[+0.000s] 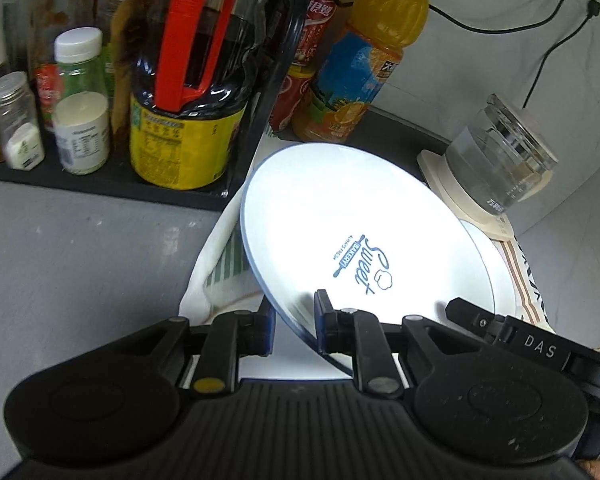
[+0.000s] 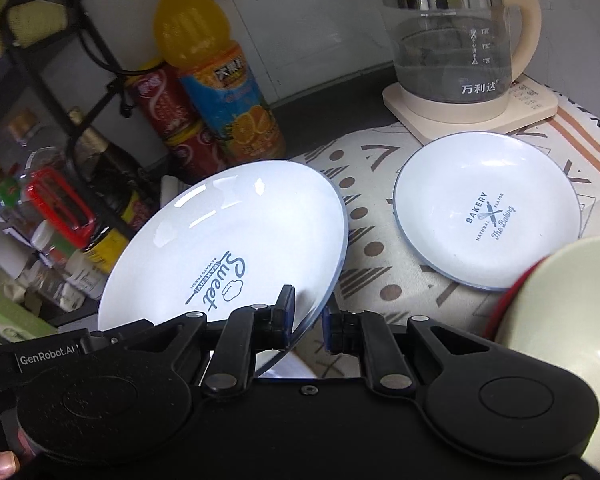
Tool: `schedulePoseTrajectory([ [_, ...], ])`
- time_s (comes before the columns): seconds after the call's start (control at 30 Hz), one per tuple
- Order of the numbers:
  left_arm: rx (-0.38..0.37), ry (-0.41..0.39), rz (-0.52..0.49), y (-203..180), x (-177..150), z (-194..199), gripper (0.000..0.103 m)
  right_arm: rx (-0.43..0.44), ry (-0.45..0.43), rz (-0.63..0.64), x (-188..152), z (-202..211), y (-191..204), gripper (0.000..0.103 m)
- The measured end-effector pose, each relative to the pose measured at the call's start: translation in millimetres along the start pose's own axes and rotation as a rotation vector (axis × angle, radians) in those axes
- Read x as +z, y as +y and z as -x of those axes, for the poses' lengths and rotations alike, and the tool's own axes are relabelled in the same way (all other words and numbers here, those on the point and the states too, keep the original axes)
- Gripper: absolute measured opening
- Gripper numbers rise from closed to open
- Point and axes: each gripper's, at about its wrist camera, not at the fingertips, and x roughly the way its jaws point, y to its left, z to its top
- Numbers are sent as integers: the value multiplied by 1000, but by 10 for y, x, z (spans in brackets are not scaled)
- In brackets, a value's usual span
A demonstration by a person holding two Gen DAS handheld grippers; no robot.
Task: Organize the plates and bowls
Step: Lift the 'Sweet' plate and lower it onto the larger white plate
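Large "Sweet" plate (image 2: pixel 228 240) lifted, tilted above cloth; left claw (image 1: pixel 294 320) and right claw (image 2: pixel 308 320) both clamp its rim. Second plate (image 2: pixel 486 210) flat on cloth. One bowl (image 2: pixel 560 320), cut off at frame edge.

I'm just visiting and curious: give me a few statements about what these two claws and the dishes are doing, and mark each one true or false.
1. Both claws grip the same plate. True: the left claw and the right claw each pinch the rim of the "Sweet" plate.
2. The held plate lies flat on the cloth. False: it is tilted, lifted off the patterned cloth.
3. A second plate, printed "Bakery", rests on the cloth. True: the Bakery plate lies there, untouched by either claw.
4. The glass kettle is lying on its side. False: the kettle stands upright on its cream base.
5. The orange drink bottle is inside the kettle. False: the bottle stands on the counter beside red cans.
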Motion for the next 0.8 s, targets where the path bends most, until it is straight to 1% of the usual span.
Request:
schedulePoseTrajectory([
  [0.13, 2, -6, 3, 7, -149, 140, 18, 7, -21, 23, -111, 176, 30, 14],
  [0.4, 17, -17, 21, 43, -428, 382, 18, 29, -23, 56, -333, 407, 29, 14],
  [0.73, 44, 5, 53, 54, -770, 515, 18, 40, 9, 94, -606, 556, -12, 14],
  [0.8, 50, 13, 60, 66, -830, 523, 17, 39, 24, 83, -652, 574, -37, 14],
])
